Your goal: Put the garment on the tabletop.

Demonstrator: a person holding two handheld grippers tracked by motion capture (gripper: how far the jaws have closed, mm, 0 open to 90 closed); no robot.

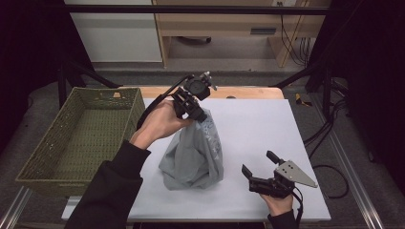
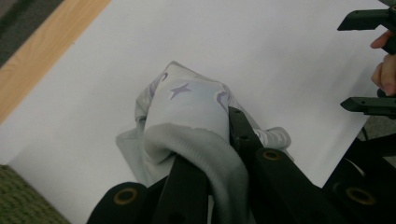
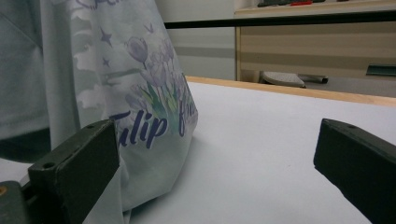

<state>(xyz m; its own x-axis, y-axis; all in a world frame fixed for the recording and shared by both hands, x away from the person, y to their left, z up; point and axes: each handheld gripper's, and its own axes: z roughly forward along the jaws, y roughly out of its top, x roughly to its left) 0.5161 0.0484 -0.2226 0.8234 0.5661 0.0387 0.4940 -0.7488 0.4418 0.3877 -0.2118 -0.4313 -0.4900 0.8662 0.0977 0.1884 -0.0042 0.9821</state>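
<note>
A woven green basket (image 1: pixel 79 136) stands at the left edge of the tabletop (image 1: pixel 253 129), just beside the white sheet that covers it. Right of it, the left claw (image 1: pixel 197 116) is clamped on the bunched top of a pale grey T-shirt (image 1: pixel 193 155) printed with stars and tulips, so the cloth hangs from it while the lower folds rest on the sheet. Farther right, near the front edge, the right claw (image 1: pixel 260 168) lies low with its jaws wide apart, nothing between them, pointing toward the shirt.
</note>
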